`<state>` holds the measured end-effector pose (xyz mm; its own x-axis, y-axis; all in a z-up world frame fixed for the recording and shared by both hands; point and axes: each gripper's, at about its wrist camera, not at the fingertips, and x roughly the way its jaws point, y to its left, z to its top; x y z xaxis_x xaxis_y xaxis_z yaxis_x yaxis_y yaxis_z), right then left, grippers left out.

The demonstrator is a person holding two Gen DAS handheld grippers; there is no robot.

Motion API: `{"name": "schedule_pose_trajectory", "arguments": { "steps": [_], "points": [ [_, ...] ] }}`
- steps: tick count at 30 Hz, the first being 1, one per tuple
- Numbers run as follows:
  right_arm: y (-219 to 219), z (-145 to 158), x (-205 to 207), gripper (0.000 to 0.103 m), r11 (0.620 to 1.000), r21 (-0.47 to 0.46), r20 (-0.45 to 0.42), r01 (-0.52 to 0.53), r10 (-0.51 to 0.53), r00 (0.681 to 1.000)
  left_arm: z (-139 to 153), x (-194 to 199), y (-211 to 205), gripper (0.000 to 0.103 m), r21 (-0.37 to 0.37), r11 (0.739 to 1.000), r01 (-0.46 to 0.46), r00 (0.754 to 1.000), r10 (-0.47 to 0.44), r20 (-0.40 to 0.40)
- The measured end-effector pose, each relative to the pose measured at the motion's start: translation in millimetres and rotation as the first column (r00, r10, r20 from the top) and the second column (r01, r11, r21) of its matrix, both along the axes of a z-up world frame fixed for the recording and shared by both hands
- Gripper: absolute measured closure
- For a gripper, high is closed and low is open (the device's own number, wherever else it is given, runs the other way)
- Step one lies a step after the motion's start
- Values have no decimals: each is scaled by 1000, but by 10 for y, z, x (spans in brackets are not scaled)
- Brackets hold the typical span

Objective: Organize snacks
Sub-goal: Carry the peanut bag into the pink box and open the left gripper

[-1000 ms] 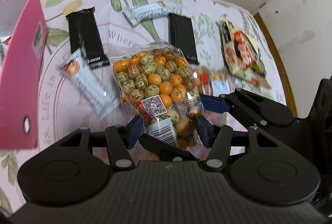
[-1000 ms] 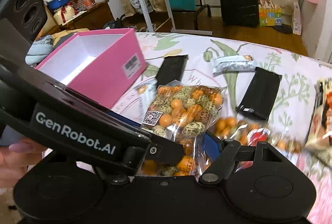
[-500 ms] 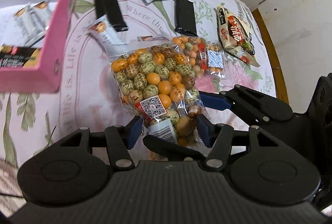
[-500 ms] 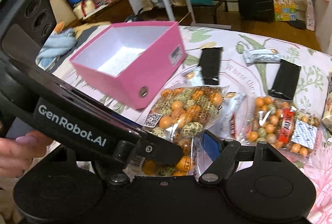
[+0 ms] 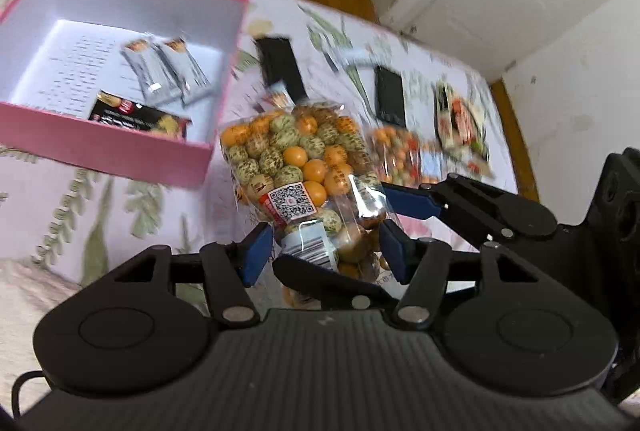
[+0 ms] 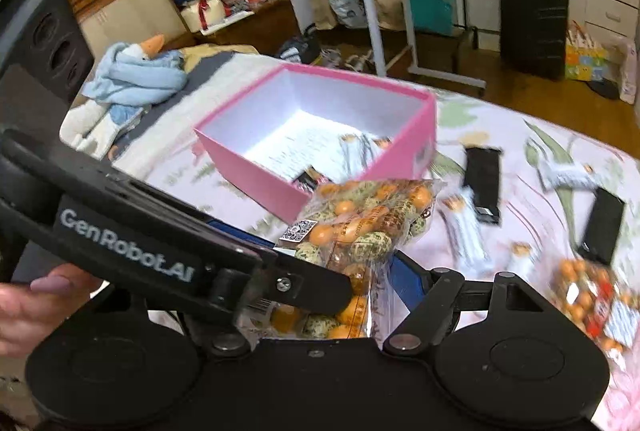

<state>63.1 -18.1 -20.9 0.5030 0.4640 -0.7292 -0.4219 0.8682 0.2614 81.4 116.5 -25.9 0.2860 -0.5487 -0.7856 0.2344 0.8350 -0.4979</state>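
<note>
Two silver bars (image 5: pixel 166 71) plus one dark packet (image 5: pixel 138 117) inside pink box (image 5: pixel 108 151). Both tools, left tool (image 5: pixel 326 245) and right tool (image 6: pixel 368 281), clenched on bag of round snacks (image 5: pixel 294 159), held above table (image 5: pixel 120 215), just beside box corner.

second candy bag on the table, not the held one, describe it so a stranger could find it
Start at the pink box on the floral tablecloth, then look right past the held candy bag. The second candy bag lies flat beside a black packet, showing a red-and-white label.
</note>
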Motion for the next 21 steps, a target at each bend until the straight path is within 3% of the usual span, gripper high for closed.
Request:
{"name": "schedule_pose_trajectory", "arguments": {
  "steps": [4,9,16,21],
  "points": [
    [261,140,63,24,999,-35,73,-19,21,997,35,64,337,46,-109,993,-54,998,52,-19],
    [451,258,88,26,996,-90,112,-13,23,993,41,118,530,46,-176,982,-68,998,67,-16],
    [576,456,123,28,994,-112,173,-14,33,984,231,182,630,46,-179,982,-64,996,75,53],
    [685,421,478,28,996,-69,190,-50,62,980,291,460,736,45,-125,986,-110,991,119,65]
  ]
}}
